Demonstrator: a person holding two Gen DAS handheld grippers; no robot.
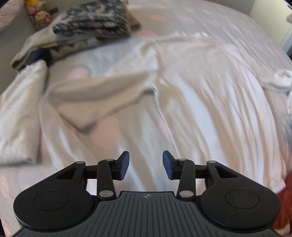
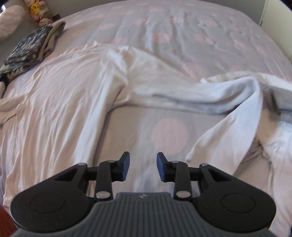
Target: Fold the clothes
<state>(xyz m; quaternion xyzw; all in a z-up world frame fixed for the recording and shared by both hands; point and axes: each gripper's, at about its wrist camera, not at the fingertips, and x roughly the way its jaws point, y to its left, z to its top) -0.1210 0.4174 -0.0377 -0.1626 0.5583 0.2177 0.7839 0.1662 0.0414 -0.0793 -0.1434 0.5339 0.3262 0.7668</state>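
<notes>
A white long-sleeved garment [image 1: 191,87] lies spread and wrinkled on the bed, blurred in the left wrist view. One sleeve [image 1: 94,98] is folded across it at the left. My left gripper [image 1: 146,165] hangs above the garment's near part, open with nothing between its fingers. In the right wrist view the same white garment [image 2: 60,102] covers the left half, and a sleeve [image 2: 209,96] runs out to the right and bends back toward me. My right gripper [image 2: 143,166] is open over bare sheet, just left of the sleeve's cuff [image 2: 193,155], holding nothing.
The bed sheet [image 2: 164,36] is grey with pink dots. A stack of folded clothes [image 1: 91,20], dark patterned on beige, sits at the far left, with soft toys [image 1: 39,14] behind it. A pale folded cloth [image 1: 20,113] lies at the left. Grey and white laundry [image 2: 279,102] is heaped at the right.
</notes>
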